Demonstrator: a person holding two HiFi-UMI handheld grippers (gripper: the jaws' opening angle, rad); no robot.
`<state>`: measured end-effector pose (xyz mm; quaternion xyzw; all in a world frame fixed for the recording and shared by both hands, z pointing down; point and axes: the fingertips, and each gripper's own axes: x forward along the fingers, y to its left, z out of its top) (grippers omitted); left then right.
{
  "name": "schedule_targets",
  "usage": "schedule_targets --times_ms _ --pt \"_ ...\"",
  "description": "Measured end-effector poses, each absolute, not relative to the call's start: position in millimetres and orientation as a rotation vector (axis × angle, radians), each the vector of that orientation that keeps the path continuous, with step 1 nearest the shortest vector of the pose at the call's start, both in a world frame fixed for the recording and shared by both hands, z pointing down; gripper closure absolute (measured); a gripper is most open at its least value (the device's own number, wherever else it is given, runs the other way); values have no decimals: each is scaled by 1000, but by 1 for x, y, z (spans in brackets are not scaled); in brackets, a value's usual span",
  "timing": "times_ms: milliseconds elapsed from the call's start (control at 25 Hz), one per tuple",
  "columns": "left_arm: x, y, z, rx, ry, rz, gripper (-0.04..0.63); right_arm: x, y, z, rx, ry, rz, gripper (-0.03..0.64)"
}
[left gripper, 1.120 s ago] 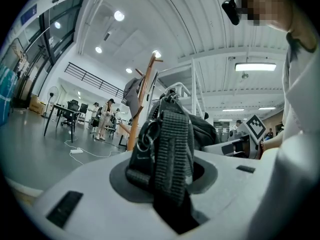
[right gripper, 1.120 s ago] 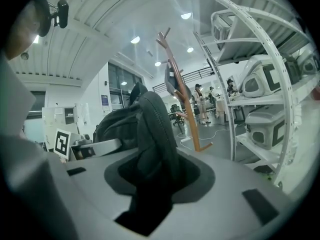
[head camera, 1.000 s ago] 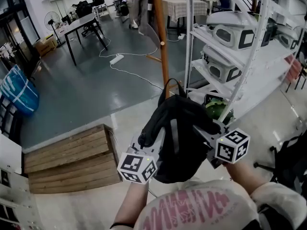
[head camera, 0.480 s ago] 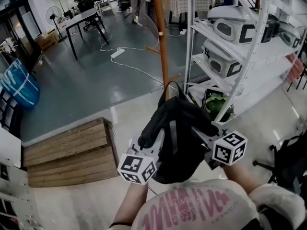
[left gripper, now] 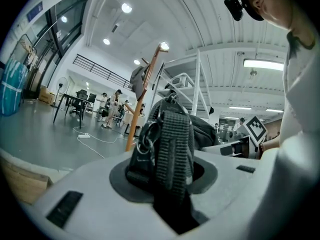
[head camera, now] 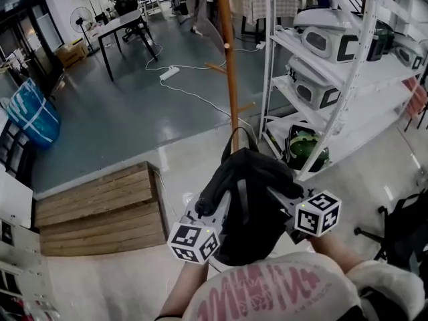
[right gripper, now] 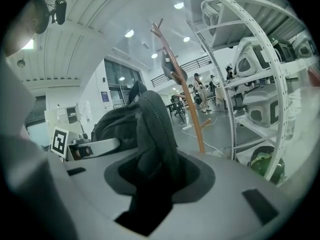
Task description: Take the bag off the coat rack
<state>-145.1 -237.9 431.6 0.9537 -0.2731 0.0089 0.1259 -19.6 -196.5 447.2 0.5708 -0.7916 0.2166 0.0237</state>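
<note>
The left gripper [head camera: 202, 209] is clamping, jaws partly closed, on a webbing strap [left gripper: 172, 144] of the black bag [head camera: 251, 202]; the right gripper [head camera: 284, 198] is gripping its padded strap [right gripper: 156, 134] likewise. The 2 grips are sharing the load, so the black bag is hanging just in front of the coat rack [head camera: 231, 79], apparently clear of its pegs.

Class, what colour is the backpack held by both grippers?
Black; the fabric backpack shows best in head view.
</note>
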Motion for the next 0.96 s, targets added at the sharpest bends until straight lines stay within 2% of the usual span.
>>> schedule_targets --times_ms 960 --pt "-139 -187 480 2690 -783 149 476 -19 -146 499 1729 -2370 801 476"
